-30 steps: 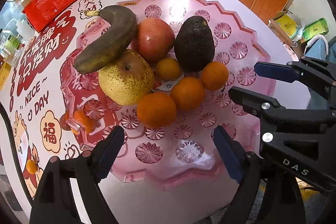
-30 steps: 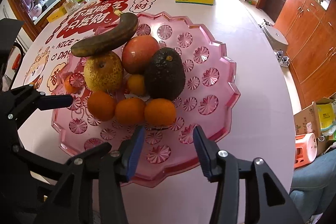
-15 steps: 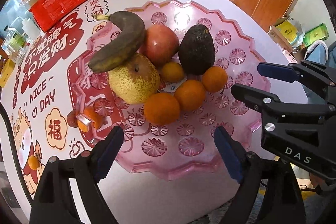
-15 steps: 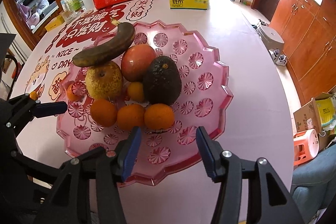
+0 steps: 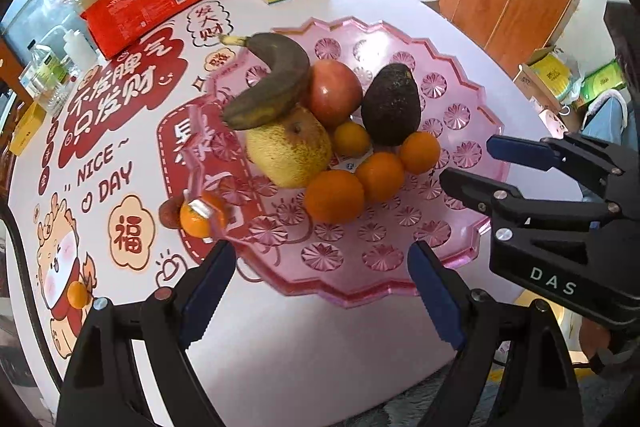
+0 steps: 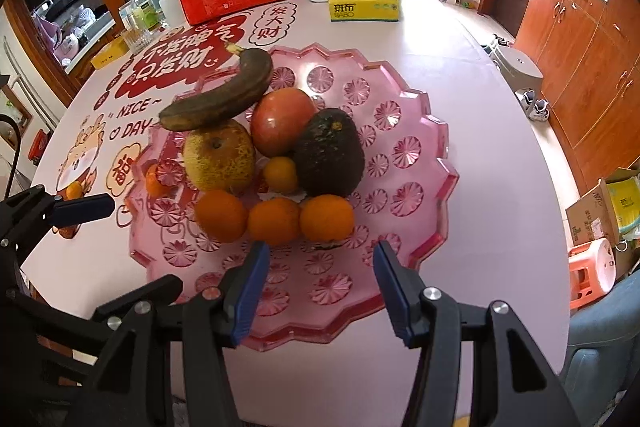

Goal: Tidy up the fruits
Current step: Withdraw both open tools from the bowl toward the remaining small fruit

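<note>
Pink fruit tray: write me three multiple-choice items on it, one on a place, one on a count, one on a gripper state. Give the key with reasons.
1. Where does the banana lie?
A. Flat on the table
B. On top of the pear and the red fruit
C. Under the avocado

2. How many oranges sit in the front row on the pink tray?
A. Three
B. One
C. Six

3. How is the right gripper?
A. Shut on an orange
B. Shut on the tray rim
C. Open, holding nothing

Key: B, it rests across the pear; A, three oranges side by side; C, its fingers stand apart with nothing between them.
</note>
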`<action>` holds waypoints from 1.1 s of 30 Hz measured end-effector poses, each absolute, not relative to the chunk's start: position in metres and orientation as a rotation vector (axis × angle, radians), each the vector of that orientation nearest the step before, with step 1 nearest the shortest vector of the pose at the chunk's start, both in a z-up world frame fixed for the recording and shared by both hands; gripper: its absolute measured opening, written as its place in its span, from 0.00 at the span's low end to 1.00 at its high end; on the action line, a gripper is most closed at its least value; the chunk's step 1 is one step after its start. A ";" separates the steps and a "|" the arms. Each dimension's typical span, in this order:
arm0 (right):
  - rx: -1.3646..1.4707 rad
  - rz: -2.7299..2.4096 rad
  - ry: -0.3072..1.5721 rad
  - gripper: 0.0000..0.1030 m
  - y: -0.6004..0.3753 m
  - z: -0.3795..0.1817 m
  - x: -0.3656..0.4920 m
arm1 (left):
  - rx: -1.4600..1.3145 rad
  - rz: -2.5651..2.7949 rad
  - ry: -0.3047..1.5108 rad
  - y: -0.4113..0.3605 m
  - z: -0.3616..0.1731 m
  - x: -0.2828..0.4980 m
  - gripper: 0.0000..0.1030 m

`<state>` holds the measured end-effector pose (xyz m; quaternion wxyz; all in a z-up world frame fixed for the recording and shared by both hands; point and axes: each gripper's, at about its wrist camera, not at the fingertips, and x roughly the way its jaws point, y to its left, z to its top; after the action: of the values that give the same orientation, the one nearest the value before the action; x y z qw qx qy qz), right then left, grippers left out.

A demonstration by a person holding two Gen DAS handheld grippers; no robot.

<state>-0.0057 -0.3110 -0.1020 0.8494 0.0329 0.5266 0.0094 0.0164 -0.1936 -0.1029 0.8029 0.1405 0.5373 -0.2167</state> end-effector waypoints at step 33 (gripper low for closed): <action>-0.002 0.183 0.885 0.53 -0.132 -0.033 0.012 | 0.177 -0.161 0.924 0.036 -0.019 0.043 0.85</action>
<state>0.0125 -0.1316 -0.0335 0.8996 -0.0011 0.4276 0.0884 0.0433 0.0358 -0.0193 0.8883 0.0853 0.4447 -0.0774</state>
